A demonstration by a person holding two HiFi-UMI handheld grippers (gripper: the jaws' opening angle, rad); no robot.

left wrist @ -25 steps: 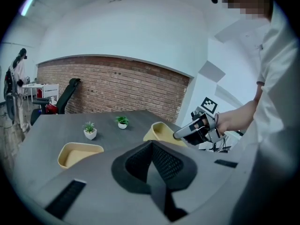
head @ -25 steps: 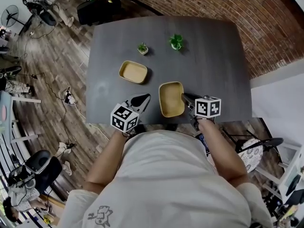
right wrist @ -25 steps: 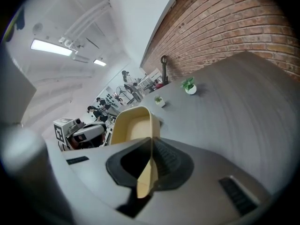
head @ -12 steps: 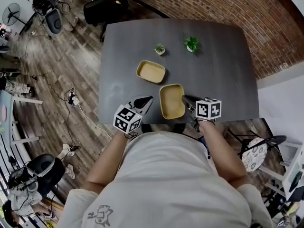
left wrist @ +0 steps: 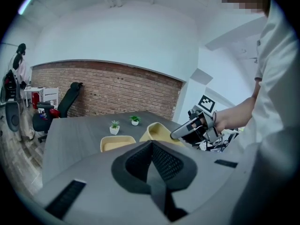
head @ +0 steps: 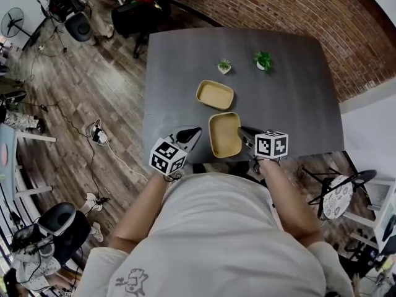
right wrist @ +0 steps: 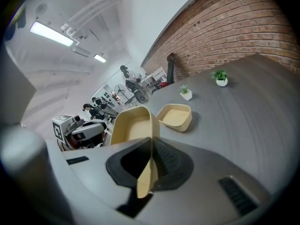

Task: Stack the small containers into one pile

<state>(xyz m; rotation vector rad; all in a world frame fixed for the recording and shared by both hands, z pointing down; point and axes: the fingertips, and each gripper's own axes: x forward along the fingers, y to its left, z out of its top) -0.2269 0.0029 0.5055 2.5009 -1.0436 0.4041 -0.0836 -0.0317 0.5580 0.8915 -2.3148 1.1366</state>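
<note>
Two tan containers are on the dark grey table (head: pixel 297 104). The far one (head: pixel 215 94) (right wrist: pixel 176 116) (left wrist: pixel 115 143) lies flat near the middle. The near one (head: pixel 224 134) (right wrist: pixel 133 125) (left wrist: pixel 159 131) is close to the front edge, just in front of the far one. My right gripper (head: pixel 242 132) (right wrist: pixel 150 149) (left wrist: pixel 192 128) is shut on the near one's right rim, with the thin wall pinched between the pads. My left gripper (head: pixel 193 130) (left wrist: pixel 152 146) (right wrist: pixel 84 130) is shut on nothing, left of the near container and apart from it.
Two small potted plants (head: pixel 224 66) (head: pixel 263 60) stand at the back of the table. A brick wall runs behind it. Office chairs (head: pixel 77 23) and cables lie on the wooden floor to the left, and a stool (head: pixel 337 197) stands at the right.
Both grippers have moved left along the table's front edge. The held container went with the right gripper and is now much closer to the far container.
</note>
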